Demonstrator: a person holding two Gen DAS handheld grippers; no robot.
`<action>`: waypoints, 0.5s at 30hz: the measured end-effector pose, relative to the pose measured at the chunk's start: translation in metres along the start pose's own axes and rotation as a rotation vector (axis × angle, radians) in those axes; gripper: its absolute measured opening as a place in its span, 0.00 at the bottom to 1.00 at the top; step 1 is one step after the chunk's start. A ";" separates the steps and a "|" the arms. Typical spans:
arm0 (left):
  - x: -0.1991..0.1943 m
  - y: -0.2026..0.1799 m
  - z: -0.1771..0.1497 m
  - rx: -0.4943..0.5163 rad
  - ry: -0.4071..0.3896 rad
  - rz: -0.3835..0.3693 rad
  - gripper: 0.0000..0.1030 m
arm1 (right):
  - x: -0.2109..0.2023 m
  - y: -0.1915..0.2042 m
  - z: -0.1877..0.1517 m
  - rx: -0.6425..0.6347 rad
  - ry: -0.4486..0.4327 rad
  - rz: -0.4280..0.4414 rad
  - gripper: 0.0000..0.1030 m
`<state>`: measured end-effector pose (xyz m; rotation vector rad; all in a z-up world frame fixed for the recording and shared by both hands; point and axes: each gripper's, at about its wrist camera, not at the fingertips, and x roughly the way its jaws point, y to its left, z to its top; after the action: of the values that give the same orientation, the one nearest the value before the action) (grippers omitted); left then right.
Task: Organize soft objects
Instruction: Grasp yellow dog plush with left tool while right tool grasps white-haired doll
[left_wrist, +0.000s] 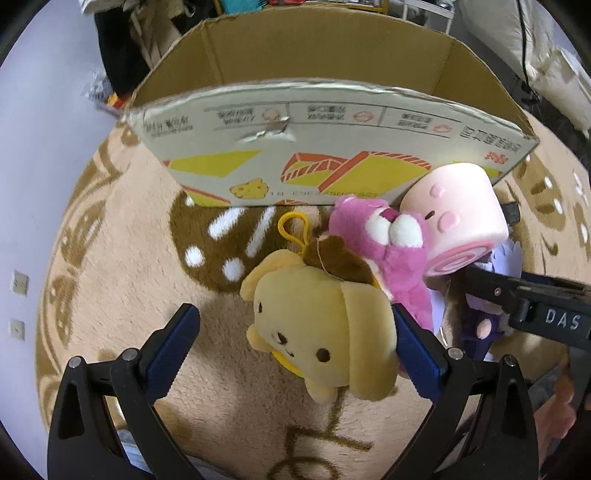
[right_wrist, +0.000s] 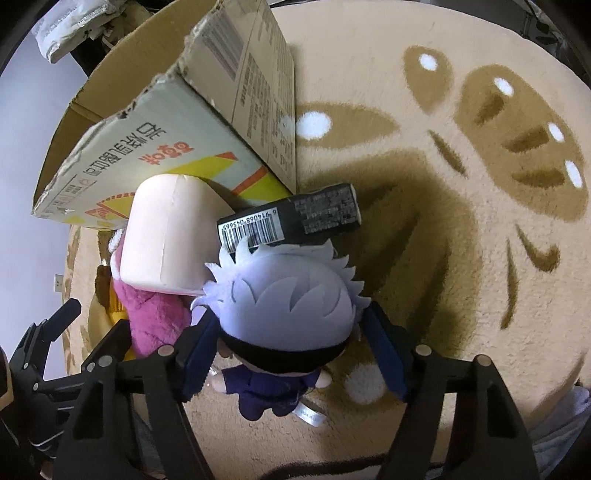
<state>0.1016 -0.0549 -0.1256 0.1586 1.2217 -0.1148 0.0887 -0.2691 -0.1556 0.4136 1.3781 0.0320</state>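
The left gripper is standing with its fingers apart, the yellow dog plush lying between them on the rug, its right pad touching the plush's ear. The right gripper is straddling the grey-haired doll, fingers apart; contact cannot be confirmed. A pink bear plush and a pink roll cushion are lying between both toys, touching the cardboard box. A black carton is resting just behind the doll's head.

The pink bear lies mostly hidden under the cream roll cushion; beside that cushion, the black box has unreadably small print.
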 end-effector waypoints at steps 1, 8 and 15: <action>0.001 0.003 0.000 -0.019 0.006 -0.021 0.93 | 0.001 0.001 0.001 0.000 0.002 -0.001 0.77; 0.004 0.016 -0.001 -0.088 0.028 -0.137 0.65 | 0.013 0.017 0.000 -0.016 -0.005 -0.020 0.71; -0.002 0.014 -0.006 -0.084 0.014 -0.145 0.53 | 0.012 0.028 -0.002 -0.039 -0.021 -0.028 0.67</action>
<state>0.0981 -0.0396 -0.1251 -0.0029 1.2491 -0.1883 0.0952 -0.2391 -0.1589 0.3616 1.3598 0.0313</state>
